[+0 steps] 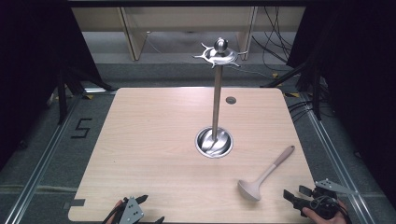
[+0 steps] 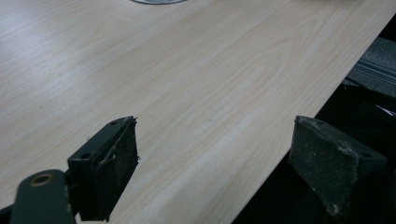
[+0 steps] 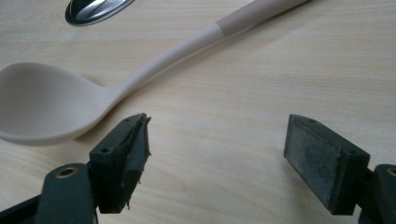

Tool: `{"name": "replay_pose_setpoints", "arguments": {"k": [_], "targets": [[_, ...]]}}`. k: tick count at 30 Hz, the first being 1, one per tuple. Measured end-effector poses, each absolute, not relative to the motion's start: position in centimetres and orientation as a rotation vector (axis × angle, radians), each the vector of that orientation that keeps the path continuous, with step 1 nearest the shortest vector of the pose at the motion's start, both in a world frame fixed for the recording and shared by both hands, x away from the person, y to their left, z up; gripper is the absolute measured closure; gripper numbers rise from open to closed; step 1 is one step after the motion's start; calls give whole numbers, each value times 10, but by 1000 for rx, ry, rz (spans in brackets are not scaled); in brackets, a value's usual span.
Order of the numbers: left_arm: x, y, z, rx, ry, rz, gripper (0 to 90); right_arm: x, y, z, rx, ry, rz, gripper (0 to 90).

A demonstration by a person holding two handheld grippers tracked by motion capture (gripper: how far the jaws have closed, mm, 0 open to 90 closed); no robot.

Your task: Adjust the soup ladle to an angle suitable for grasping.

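A beige ladle (image 1: 264, 176) lies on the wooden table (image 1: 154, 140) at the front right, bowl toward me and handle slanting away to the right. In the right gripper view the ladle (image 3: 140, 77) rests just beyond the jaws, its bowl at the left. My right gripper (image 1: 295, 193) sits at the table's front right corner, open and empty (image 3: 217, 149). At the front left edge my left gripper (image 1: 152, 209) is open with nothing between its pads (image 2: 215, 154). A steel utensil stand (image 1: 216, 100) with a round base and hooked crown rises mid-table.
The stand's shiny base dish (image 1: 214, 142) sits right of centre. A small round grommet (image 1: 230, 100) marks the far side of the table. Black curtains, cables and a wooden frame lie beyond the table. The table's near edge (image 2: 280, 154) runs under the left gripper.
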State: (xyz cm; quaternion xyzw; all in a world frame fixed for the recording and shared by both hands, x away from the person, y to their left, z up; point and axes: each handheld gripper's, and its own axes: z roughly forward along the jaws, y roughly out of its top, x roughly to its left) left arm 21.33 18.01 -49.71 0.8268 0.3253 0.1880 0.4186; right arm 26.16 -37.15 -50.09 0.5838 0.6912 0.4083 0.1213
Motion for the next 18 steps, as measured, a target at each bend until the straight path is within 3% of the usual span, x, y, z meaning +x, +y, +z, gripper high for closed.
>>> {"name": "replay_pose_setpoints", "arguments": {"k": [18], "targets": [[214,180,-497,2074,821,460,148,271,-364,-493,1682,2033,1161,258]]}}
